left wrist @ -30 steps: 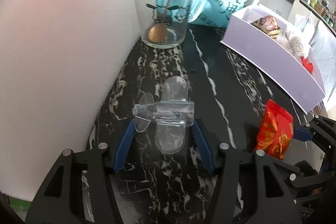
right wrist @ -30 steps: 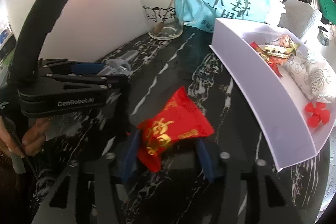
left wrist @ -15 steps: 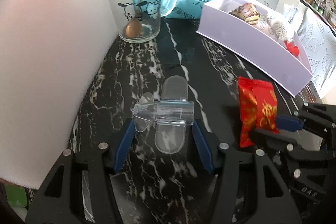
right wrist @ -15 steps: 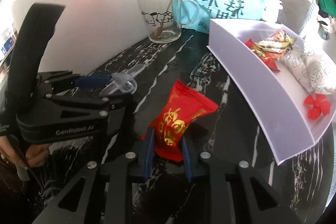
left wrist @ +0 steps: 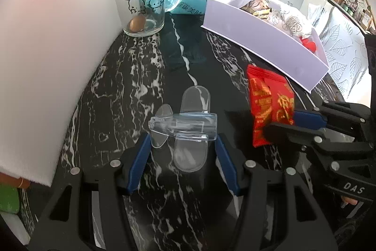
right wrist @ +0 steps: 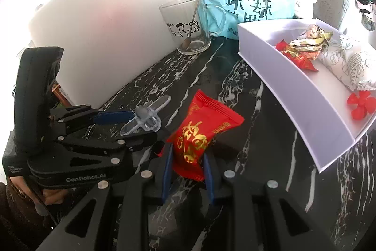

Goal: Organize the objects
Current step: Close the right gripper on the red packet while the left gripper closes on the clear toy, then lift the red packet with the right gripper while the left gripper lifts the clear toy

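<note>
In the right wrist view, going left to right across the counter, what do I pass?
Black left gripper holding a clear plastic toy airplane → red foil snack packet → white rectangular tray → red plastic propeller inside the tray.

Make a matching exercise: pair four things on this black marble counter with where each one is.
Things:
1. red foil snack packet
2. clear plastic toy plane
3. long-handled spoon
4. red plastic flower

Places:
A. in the white box
B. in the glass mug
C. in the right gripper
D. in the left gripper

Pairs: 1-C, 2-D, 3-B, 4-A
</note>
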`<state>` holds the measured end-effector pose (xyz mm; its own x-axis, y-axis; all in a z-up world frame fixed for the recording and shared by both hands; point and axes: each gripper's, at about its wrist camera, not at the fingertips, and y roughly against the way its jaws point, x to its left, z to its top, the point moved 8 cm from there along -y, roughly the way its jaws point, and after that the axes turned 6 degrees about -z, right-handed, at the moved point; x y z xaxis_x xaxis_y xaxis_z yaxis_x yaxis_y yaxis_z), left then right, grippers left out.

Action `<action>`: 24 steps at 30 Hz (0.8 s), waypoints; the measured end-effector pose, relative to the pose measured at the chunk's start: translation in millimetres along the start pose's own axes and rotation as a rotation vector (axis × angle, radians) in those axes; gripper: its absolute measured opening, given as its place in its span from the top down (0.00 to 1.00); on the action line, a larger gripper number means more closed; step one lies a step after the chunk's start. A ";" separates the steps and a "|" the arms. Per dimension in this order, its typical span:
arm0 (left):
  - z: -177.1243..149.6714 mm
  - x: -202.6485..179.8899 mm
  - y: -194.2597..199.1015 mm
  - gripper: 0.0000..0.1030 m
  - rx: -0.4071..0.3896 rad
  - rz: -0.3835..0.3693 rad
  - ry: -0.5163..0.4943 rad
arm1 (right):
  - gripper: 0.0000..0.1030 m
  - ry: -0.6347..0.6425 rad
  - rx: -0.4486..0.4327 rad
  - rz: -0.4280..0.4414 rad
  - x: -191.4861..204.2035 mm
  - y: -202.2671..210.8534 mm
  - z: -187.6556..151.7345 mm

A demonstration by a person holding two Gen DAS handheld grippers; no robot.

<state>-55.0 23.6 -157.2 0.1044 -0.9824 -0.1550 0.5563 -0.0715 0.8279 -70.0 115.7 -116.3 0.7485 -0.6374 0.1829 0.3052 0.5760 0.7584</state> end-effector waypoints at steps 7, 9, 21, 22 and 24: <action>-2.2 1.8 14.9 0.46 0.006 0.020 0.004 | 0.76 0.020 -0.017 0.015 10.0 13.5 1.4; 0.1 -0.6 21.0 0.51 -0.003 0.022 -0.004 | 0.76 0.021 -0.029 0.019 10.9 20.1 3.5; 1.3 -12.1 12.9 0.50 0.023 -0.003 -0.005 | 0.76 -0.034 -0.019 -0.010 -8.9 24.3 -6.2; 0.0 -10.9 10.1 0.46 0.035 -0.007 0.004 | 0.76 -0.035 -0.013 -0.007 -9.1 22.7 -8.4; -2.8 -8.4 3.9 0.40 0.058 -0.015 0.019 | 0.76 -0.035 -0.007 -0.005 -8.8 20.8 -11.3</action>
<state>-51.4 32.1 -154.1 0.1126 -0.9777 -0.1771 0.5093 -0.0963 0.8552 -63.6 139.1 -109.2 0.7259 -0.6578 0.2010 0.3128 0.5760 0.7552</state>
